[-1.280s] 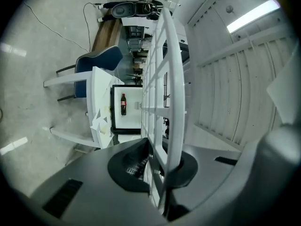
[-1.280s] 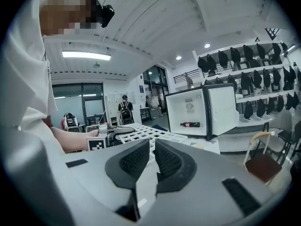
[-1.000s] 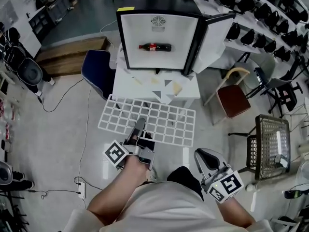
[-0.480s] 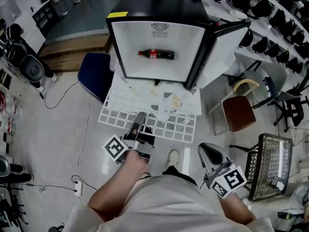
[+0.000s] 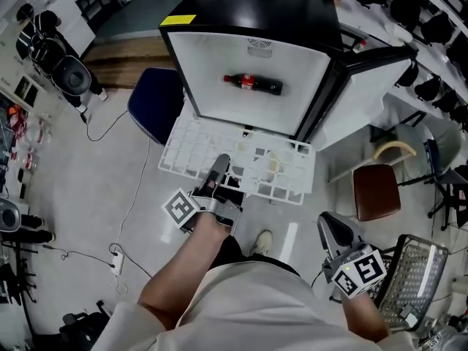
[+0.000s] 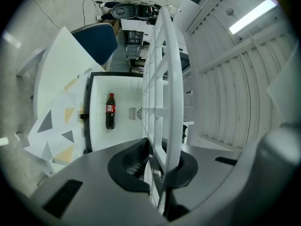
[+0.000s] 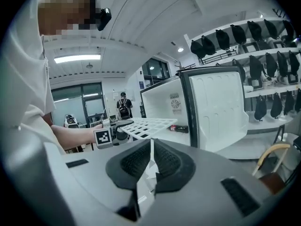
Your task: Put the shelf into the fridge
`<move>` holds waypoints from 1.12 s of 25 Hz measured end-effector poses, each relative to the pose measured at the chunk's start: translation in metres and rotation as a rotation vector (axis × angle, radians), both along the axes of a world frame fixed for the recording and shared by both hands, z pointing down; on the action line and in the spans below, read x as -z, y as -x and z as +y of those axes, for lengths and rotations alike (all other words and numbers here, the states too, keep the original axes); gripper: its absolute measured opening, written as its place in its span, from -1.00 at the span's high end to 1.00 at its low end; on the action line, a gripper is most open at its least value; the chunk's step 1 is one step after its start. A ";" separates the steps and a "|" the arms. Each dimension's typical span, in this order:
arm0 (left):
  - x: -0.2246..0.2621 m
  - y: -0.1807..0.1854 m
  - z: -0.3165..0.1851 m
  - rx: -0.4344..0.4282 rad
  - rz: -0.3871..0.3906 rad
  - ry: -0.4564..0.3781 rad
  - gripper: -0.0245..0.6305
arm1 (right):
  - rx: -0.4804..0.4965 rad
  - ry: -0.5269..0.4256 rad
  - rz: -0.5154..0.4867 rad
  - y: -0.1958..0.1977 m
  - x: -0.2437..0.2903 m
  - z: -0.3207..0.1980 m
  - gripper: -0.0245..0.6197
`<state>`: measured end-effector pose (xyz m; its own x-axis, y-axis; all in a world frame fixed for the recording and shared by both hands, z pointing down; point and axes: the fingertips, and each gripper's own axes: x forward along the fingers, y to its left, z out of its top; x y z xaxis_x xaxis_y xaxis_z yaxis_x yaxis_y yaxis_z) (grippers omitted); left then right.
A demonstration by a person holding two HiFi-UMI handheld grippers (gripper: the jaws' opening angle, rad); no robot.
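The white wire shelf (image 5: 241, 159) is held flat in front of the open black fridge (image 5: 248, 72), its far edge at the fridge's mouth. My left gripper (image 5: 219, 168) is shut on the shelf's near edge; in the left gripper view the shelf (image 6: 164, 88) runs edge-on out of the jaws. A cola bottle (image 5: 252, 84) lies on the fridge's white floor, also in the left gripper view as the cola bottle (image 6: 110, 110). My right gripper (image 5: 333, 229) hangs low at the right, shut and empty. In the right gripper view the shelf (image 7: 148, 124) and fridge door (image 7: 216, 107) show.
The fridge stands on a white table with patterned paper (image 5: 267, 156). A blue chair (image 5: 153, 112) is to its left, a brown stool (image 5: 376, 192) to its right, a wire basket (image 5: 413, 280) at lower right. The fridge door (image 5: 365, 79) is swung open to the right.
The left gripper has carried the shelf forward toward the fridge, so its far edge now reaches the opening. The right gripper has dropped back to the lower right.
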<state>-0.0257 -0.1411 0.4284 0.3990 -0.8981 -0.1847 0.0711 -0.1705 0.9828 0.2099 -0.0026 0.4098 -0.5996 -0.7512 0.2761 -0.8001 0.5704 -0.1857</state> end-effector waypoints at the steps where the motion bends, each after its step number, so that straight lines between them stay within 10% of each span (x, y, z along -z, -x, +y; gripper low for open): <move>1: 0.002 -0.002 -0.006 0.001 0.002 0.002 0.82 | 0.002 0.005 -0.002 -0.002 -0.001 -0.004 0.83; 28: -0.006 0.004 -0.125 0.001 -0.026 0.002 0.82 | -0.092 0.005 0.045 0.003 0.015 -0.079 0.83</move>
<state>-0.0299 -0.2658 0.4340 0.4031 -0.8988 -0.1722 0.0459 -0.1681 0.9847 0.2064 -0.0816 0.3946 -0.5151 -0.8008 0.3055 -0.8566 0.4934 -0.1510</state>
